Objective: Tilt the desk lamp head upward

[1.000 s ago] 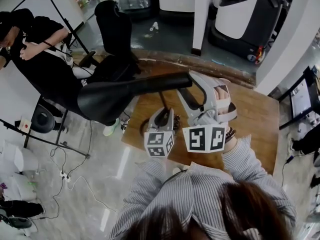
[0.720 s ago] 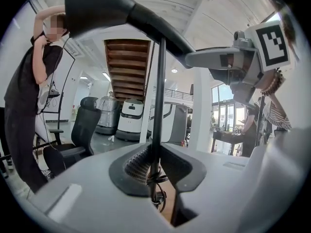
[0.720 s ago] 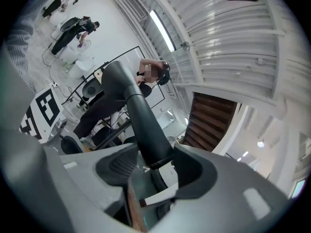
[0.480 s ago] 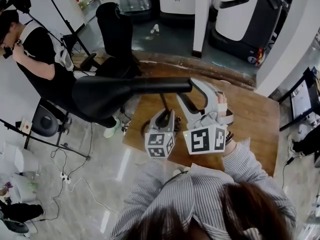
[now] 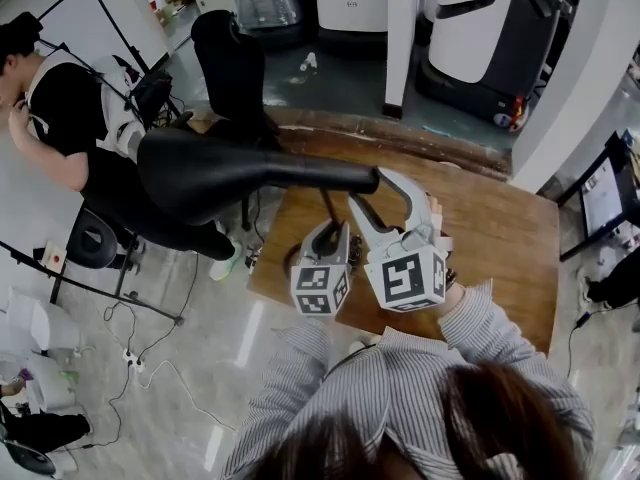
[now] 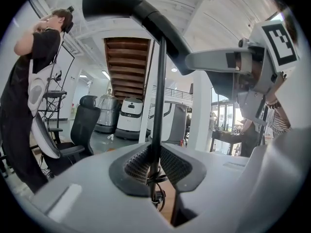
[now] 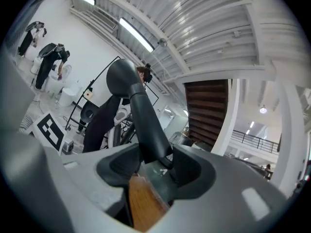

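**Lamp held at 2 places**

The left tongs (image 5: 325, 230) are clamped on the thin lamp pole (image 6: 158, 106), at the frame centre. The right tongs (image 5: 368, 186), jaws wide, are closing around the rear end of the lamp head (image 5: 215, 173), which reaches toward the upper left. Compared with 1 second ago, the lamp head sits higher. The left tongs hide the lamp base.

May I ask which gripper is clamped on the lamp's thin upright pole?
The left gripper; the right gripper, jaws closing, straddles the thick lamp neck.
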Tool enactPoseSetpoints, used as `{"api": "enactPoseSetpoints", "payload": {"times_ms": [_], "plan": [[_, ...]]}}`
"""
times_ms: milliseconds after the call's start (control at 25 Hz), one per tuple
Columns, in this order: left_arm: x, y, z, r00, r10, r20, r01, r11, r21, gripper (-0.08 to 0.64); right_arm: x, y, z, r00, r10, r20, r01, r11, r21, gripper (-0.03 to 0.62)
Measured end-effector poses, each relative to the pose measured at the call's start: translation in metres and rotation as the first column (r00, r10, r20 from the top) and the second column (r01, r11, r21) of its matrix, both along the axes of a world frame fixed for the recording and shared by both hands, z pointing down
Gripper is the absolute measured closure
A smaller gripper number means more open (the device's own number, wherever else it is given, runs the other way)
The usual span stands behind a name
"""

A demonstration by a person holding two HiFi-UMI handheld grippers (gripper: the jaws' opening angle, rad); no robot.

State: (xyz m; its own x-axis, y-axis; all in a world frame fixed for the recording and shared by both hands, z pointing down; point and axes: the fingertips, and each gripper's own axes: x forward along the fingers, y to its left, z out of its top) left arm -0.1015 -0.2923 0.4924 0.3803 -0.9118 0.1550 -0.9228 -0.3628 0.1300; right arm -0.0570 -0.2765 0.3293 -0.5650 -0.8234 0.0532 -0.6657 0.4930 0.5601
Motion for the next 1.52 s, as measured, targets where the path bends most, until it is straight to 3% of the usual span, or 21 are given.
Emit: {"api": "enactPoseSetpoints", "payload": {"times_ms": [160, 400, 800, 1000, 1240, 1520], "plan": [[0.0, 0.001, 0.0, 1.0, 0.0, 0.013, 0.0, 1.0, 0.004, 0.505, -0.005, 0.001, 0.005, 0.993, -0.04, 0.107, 0.045, 0.998, -0.048, 0.382], [0.001, 0.0, -0.001, 1.0, 0.011, 0.023, -0.011, 1.0, -0.001, 0.508, -0.008, 0.0, 0.007, 0.98, -0.046, 0.193, 0.066, 0.993, -0.098, 0.382], [0.001, 0.001, -0.002, 0.999, 0.019, 0.03, -0.019, 1.0, 0.004, 0.509, -0.012, 0.001, 0.014, 0.922, -0.026, 0.387, 0.088, 0.986, -0.142, 0.38], [0.003, 0.001, -0.002, 0.999, 0.015, 0.03, -0.016, 1.0, 0.006, 0.509, -0.01, 0.001, 0.015, 0.898, -0.03, 0.439, 0.103, 0.984, -0.144, 0.379], [0.003, 0.0, 0.0, 0.999, 0.022, 0.025, -0.022, 1.0, 0.0, 0.508, -0.008, 0.002, 0.017, 0.906, -0.068, 0.417, 0.129, 0.984, -0.121, 0.379], [0.003, 0.004, -0.003, 1.0, 0.023, -0.011, -0.023, 1.0, 0.009, 0.499, -0.004, 0.006, 0.013, 0.882, -0.109, 0.459, 0.187, 0.974, -0.127, 0.379]]}}
